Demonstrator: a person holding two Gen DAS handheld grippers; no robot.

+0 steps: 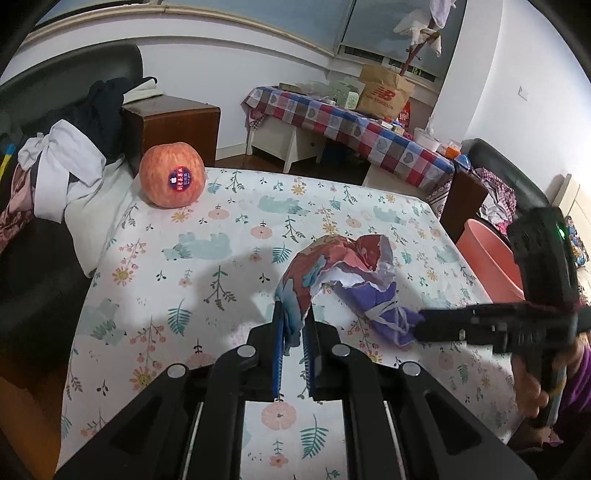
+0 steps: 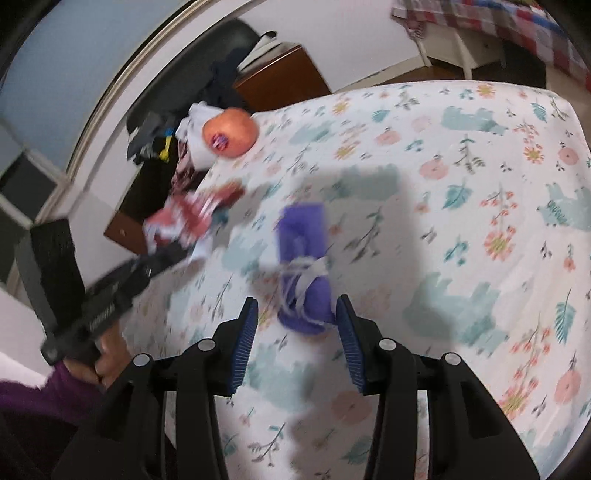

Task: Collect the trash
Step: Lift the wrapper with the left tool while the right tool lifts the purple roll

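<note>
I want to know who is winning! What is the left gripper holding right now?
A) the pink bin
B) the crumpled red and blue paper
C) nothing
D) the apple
B: the left gripper has its fingers pinched on an edge of the crumpled paper, while the apple sits far off.

White walls [image 1: 258, 66], window [image 1: 258, 14] high along the far side. Checked-cloth side table [image 1: 354, 129] against the wall, brown wooden cabinet [image 1: 177, 125] at left, dark wood floor [image 1: 236, 162] between.

Purple wrapper [image 2: 304, 266], floral tablecloth [image 1: 229, 236], seemingly pink bin [image 1: 487, 262]
</note>
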